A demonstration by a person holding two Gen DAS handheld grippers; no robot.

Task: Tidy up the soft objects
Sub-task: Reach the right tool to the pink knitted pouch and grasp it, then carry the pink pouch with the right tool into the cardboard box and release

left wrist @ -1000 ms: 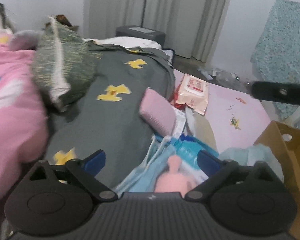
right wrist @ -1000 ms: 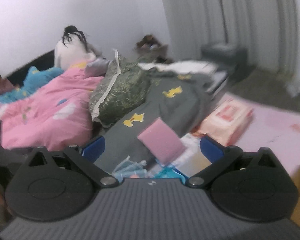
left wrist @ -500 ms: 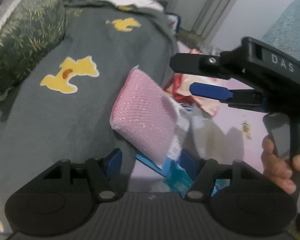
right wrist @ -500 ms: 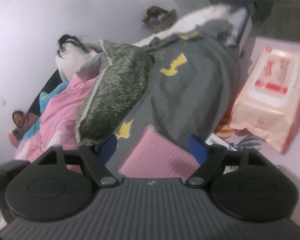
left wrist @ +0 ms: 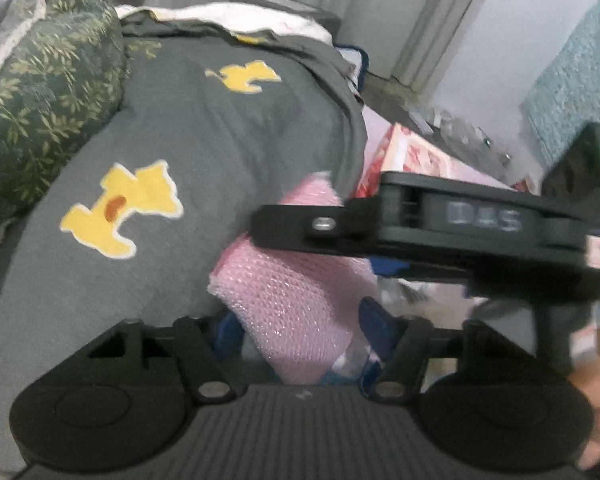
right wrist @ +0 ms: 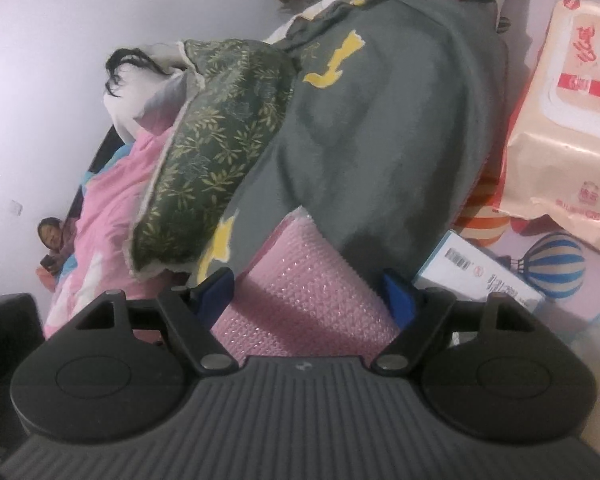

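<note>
Both grippers converge on the pink sponge; sorting looks barely begun.

The right gripper (right wrist: 310, 294) has its blue fingers spread on either side of the pink sponge (right wrist: 300, 292), apparently touching its edges without squeezing. The left gripper (left wrist: 300, 326) likewise brackets the sponge with parted fingers, not clamped. The sponge lies against the grey blanket (right wrist: 380, 120), the green pillow (right wrist: 220, 152) at ten o'clock, the wipes pack (right wrist: 572, 120) at two. Nothing appears sorted yet; lifting and placing remain.
</note>
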